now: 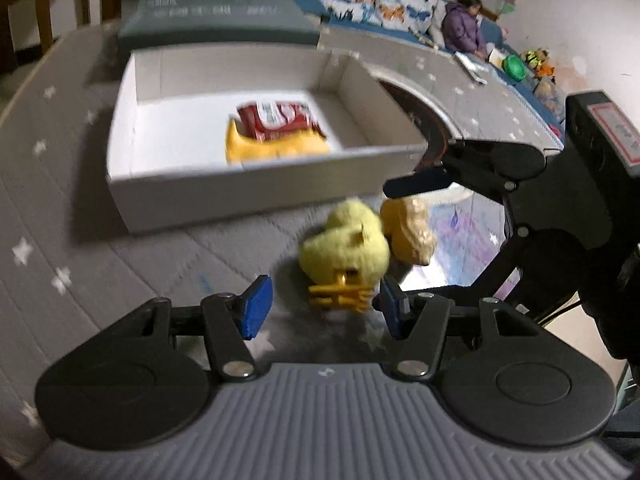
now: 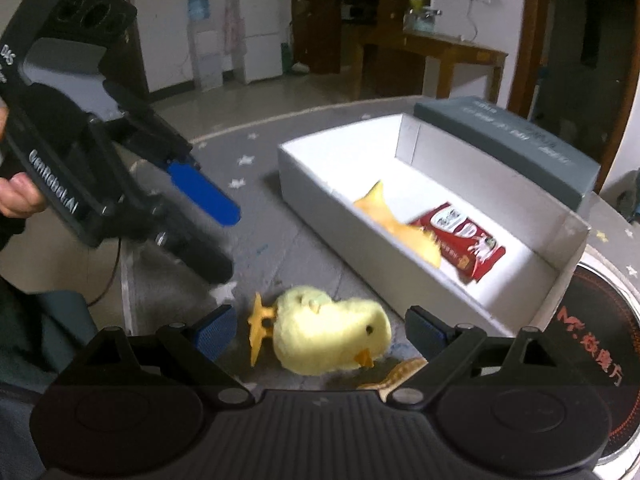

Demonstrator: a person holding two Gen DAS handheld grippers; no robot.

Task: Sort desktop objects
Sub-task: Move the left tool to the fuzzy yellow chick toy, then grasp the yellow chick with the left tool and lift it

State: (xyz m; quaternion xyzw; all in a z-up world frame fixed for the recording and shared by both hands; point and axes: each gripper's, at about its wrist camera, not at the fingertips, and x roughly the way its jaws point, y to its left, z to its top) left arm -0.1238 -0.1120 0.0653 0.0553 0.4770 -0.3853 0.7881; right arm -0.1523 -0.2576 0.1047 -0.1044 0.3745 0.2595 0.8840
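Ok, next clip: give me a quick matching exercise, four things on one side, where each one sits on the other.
Things:
1. plush chick
2. red packet
3. dark grey lid
4. right tool

Places:
A. inside the white box
B. behind the white box
C. on the mat in front of the box
D. open around the chick, not gripping it

Pairs: 1-C, 2-A, 3-B, 4-D

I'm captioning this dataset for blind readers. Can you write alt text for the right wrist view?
A yellow plush chick lies on a grey starred table between the open right gripper fingers. Behind it, a white box holds a red packet and a yellow toy; the left gripper hovers at left.
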